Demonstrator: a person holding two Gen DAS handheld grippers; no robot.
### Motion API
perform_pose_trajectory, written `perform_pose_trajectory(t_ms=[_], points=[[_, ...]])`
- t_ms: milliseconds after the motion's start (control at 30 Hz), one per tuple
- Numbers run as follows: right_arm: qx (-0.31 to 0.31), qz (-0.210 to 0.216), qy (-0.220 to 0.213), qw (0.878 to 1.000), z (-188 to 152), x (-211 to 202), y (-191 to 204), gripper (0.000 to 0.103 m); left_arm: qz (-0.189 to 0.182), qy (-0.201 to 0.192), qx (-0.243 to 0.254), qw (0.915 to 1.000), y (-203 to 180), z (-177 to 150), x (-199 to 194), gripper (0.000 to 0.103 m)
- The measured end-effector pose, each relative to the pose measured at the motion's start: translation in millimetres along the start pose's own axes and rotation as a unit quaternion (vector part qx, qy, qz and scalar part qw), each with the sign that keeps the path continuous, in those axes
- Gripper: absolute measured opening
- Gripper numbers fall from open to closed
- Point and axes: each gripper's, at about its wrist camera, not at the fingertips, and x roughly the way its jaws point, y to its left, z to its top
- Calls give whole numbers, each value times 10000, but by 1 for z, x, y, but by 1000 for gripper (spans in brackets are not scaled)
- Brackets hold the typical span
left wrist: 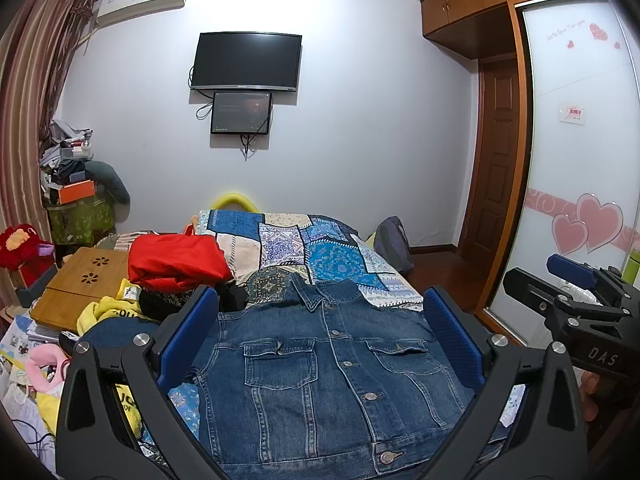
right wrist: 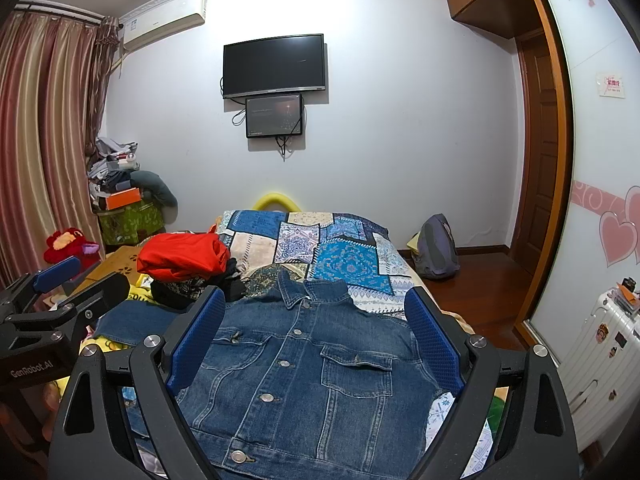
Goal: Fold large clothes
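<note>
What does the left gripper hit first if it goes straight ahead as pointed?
Probably the denim jacket lying buttoned-side up on the bed: the open left gripper frames its chest. Height above it is unclear, so it might skim over toward the patchwork quilt.

"GenRobot.AI" on left gripper [right wrist: 60,280]; "DAS" on right gripper [left wrist: 560,276].

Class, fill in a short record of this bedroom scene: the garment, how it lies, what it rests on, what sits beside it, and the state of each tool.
garment: denim jacket
lie: spread flat, front up, buttoned, collar toward the far wall
surface: patchwork bedspread
beside it: red garment on a pile to its left
left tool: open, above the jacket, holding nothing
right tool: open, above the jacket, holding nothing
</note>
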Motion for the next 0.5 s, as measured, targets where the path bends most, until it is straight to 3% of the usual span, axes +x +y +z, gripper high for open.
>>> perform_pose_trajectory(t_ms=[500], points=[[-12,0,-2,10000,-2,1,2,90,14,3,-16,10000,0,0,0,103]])
